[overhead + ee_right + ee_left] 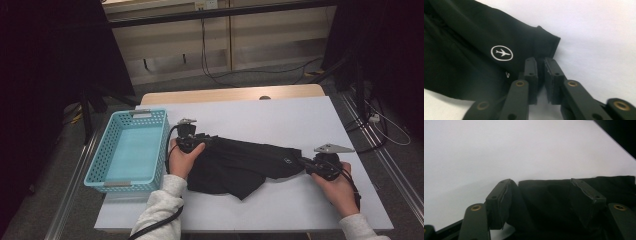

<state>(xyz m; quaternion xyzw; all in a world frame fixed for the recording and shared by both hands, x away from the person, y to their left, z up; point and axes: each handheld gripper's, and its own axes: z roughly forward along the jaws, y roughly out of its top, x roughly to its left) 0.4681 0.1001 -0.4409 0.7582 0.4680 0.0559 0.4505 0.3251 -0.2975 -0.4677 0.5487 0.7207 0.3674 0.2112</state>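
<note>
Right now a black garment (240, 162) lies stretched across the white table (280, 120), soft matte fabric, rumpled in the middle and pulled out into a long sleeve towards the right. Close up, that sleeve ends in a neat folded cuff (546, 41), and a small white circle with an aeroplane (501, 52) is printed just above it. The right gripper (541, 62) has its jaws drawn narrow, pinching the cuff's edge between the pads. Over at the other end, the left gripper (541, 188) stands with its jaws well apart; dark cloth sits between them, and whether the pads touch it is hard to make out. Beside the left hand (184, 159) sits a light blue plastic basket (97, 167), rectangular, walls perforated all round. The garment's folds swallow detail; its full shape can't be read.
</note>
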